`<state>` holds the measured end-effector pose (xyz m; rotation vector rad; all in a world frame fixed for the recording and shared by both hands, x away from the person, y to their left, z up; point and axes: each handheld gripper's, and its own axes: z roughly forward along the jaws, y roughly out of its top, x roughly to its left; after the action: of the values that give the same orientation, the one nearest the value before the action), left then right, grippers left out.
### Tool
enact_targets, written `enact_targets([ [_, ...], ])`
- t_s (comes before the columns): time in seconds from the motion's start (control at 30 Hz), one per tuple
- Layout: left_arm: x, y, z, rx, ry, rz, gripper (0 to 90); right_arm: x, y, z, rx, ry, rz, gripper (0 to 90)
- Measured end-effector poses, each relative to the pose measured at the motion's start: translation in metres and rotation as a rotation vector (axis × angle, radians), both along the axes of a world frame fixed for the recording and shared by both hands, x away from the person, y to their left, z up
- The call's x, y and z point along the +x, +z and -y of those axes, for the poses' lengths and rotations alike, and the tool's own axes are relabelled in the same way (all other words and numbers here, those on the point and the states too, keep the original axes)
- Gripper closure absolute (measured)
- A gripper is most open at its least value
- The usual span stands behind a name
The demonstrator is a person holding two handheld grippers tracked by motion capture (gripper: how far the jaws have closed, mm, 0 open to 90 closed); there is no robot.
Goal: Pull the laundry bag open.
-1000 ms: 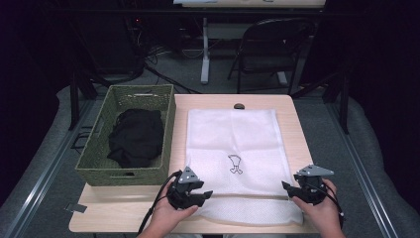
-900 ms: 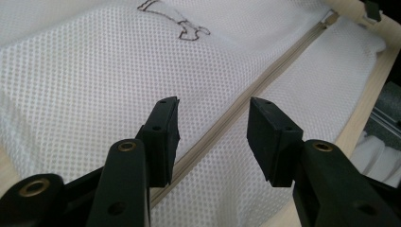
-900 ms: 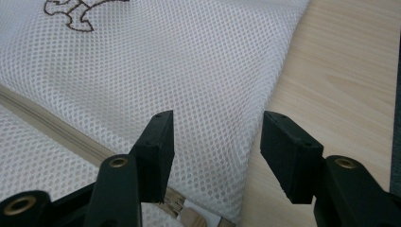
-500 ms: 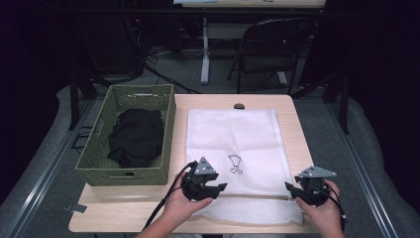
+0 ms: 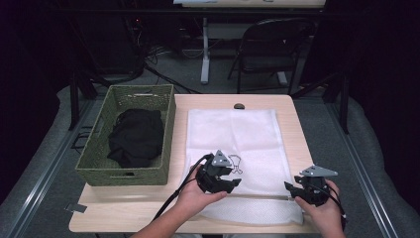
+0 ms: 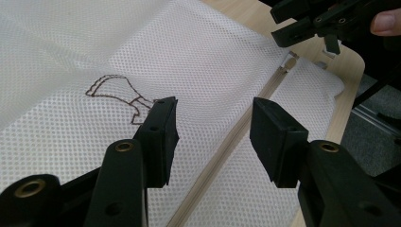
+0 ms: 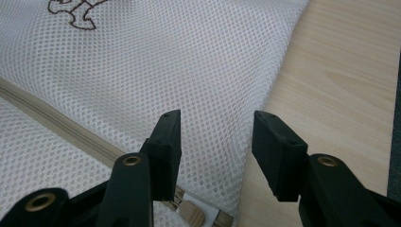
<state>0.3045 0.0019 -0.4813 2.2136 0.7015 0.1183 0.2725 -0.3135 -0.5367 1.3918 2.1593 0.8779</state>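
no readable text; mesh bag (image 5: 233, 144) bears a stitched outline figure (image 6: 120, 97)

Light wooden table (image 5: 285, 106), rounded corners, pale grain visible in the right gripper view (image 7: 340, 85). White mesh laundry bag (image 5: 233, 134) lies flat down the middle, reaching from near the far edge to the near edge; a beige zipper (image 6: 236, 137) runs across its near end, and a small dark outline drawing (image 5: 236, 162) sits on the mesh. Green woven basket (image 5: 166, 136) stands on the table's left side, just beside the bag, overhanging the left edge; dark cloth (image 5: 134, 136) inside. Small dark round fitting (image 5: 239, 106) at the far edge, centre. Bare wood strip along the right side.
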Motion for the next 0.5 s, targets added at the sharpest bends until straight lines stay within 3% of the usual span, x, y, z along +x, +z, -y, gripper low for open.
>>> enact_targets([
  [0.5, 0.004, 0.001, 0.024, 0.011, -0.05, -0.008, 52.5, 0.001, -0.002, 0.003, 0.002, -0.012, -0.018, 54.8],
])
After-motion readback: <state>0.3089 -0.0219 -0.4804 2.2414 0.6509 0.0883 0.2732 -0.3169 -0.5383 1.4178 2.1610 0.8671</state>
